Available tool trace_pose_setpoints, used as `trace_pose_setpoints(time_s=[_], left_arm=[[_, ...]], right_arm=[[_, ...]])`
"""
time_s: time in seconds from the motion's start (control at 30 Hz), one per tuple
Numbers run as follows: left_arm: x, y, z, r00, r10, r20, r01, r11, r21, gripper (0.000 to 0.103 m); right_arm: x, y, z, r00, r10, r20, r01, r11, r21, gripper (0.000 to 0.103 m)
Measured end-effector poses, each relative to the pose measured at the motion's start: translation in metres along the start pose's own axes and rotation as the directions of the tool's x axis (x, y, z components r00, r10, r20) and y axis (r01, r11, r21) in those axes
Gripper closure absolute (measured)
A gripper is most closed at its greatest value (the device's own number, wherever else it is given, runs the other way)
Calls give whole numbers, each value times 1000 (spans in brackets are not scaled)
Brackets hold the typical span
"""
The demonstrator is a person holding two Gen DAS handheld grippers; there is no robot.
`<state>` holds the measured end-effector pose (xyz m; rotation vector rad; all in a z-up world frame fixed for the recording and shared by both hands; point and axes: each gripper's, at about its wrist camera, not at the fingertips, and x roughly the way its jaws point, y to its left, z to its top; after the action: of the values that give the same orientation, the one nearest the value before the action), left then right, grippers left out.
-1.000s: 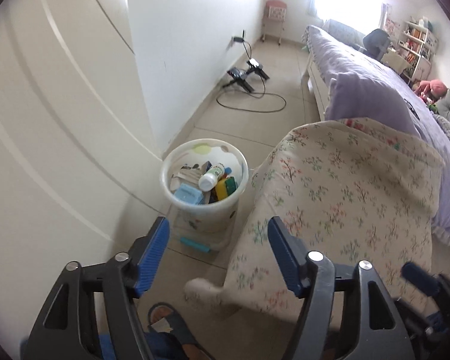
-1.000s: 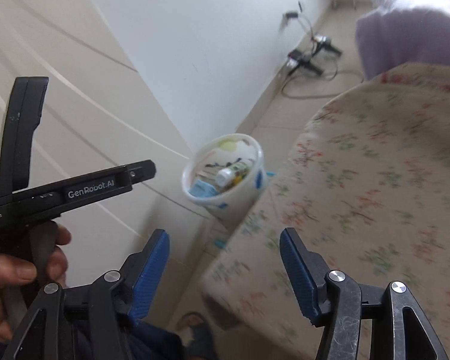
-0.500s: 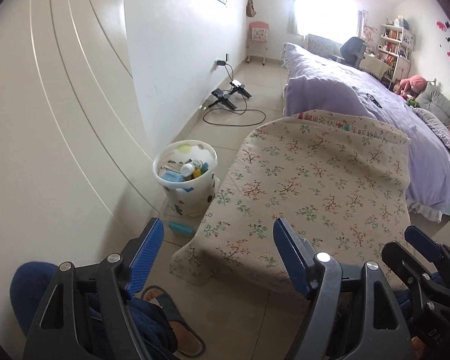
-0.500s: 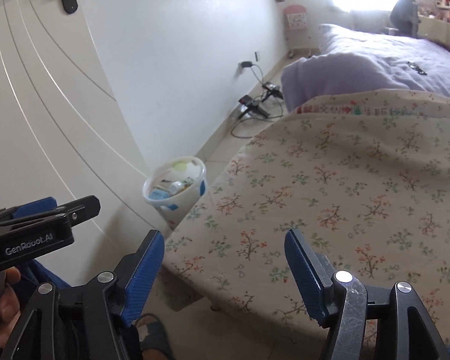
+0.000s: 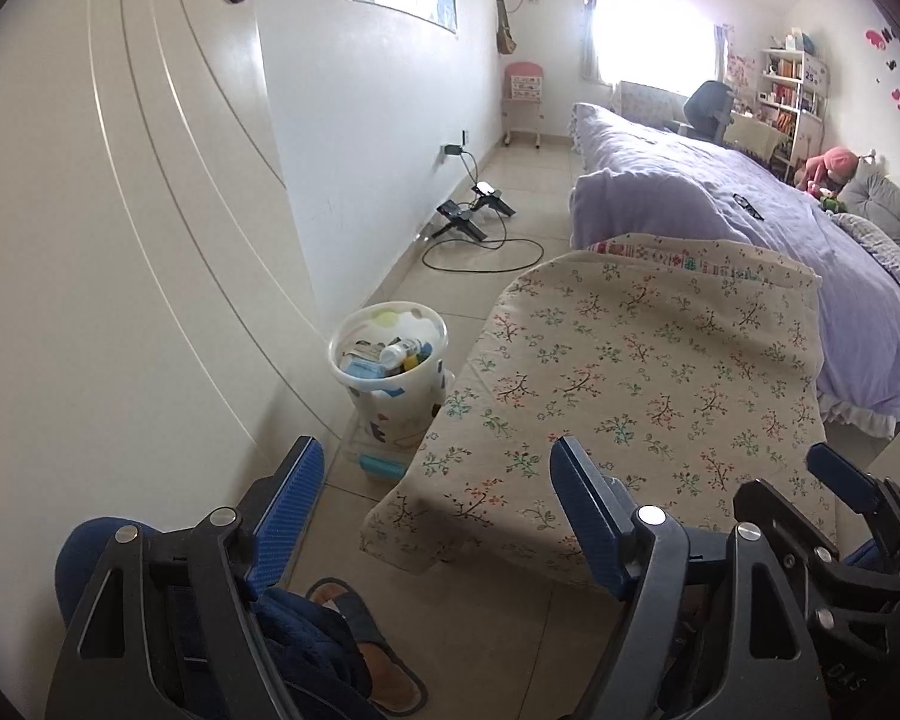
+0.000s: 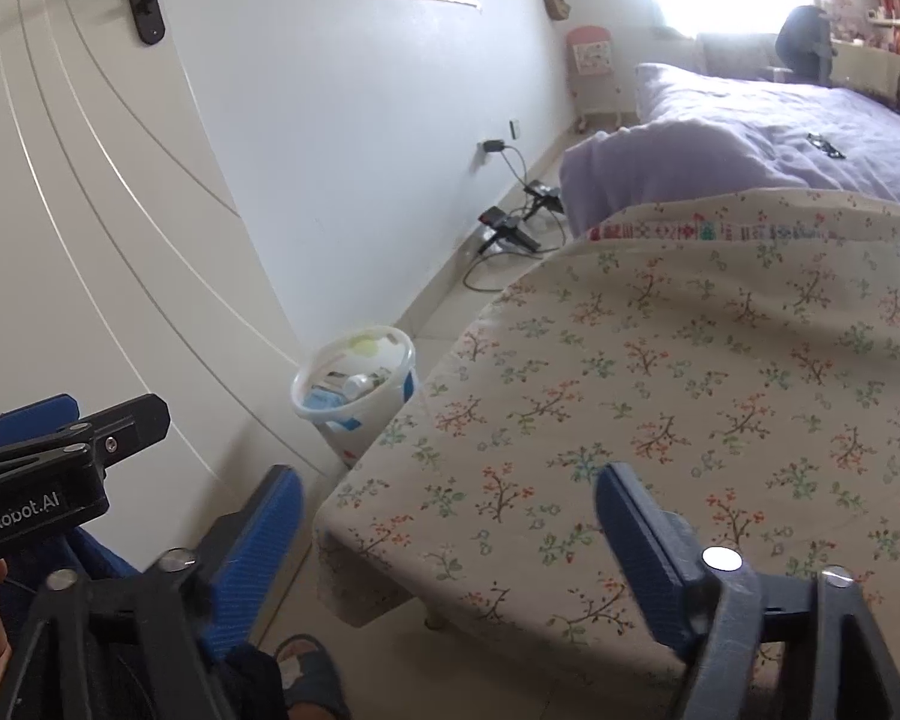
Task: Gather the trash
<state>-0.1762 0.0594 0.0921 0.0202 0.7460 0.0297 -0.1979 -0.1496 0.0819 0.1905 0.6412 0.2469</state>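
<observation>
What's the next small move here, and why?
Probably bring the left gripper down toward the small teal item on the floor beside the white plastic trash bin: both sets of jaws are open and empty, and it lies outside the bin.

Lower side of trash bin [image 5: 390, 402] hidden behind flowered cloth [image 5: 630, 384], items inside bin too small to name, right gripper [image 5: 834, 480] cut at frame edge, shelf [image 5: 792, 90] items blurred

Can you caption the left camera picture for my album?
Open left claw empty above floral tablecloth, trash-filled bin by the wall.
</observation>
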Motion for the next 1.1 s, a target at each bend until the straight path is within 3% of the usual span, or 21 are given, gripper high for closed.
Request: trace_pose_setpoints(time_s=[0.1, 0.4, 0.57, 1.1], left_arm=[[4, 2, -1, 1000, 10, -7, -10, 1000, -7, 18], [15, 4, -2, 999, 21, -28, -22, 1000, -6, 18], [26, 3, -3, 998, 27, -56, -27, 1000, 0, 18], [30, -7, -2, 998, 23, -61, -22, 999, 25, 17]], right_arm=[[0, 1, 0, 1000, -17, 12, 17, 1000, 0, 3], [6, -3, 0, 998, -67, 10, 67, 998, 6, 0], [8, -5, -1, 990, -142, 28, 142, 990, -1, 0], [9, -12, 0, 991, -131, 25, 130, 991, 19, 0]])
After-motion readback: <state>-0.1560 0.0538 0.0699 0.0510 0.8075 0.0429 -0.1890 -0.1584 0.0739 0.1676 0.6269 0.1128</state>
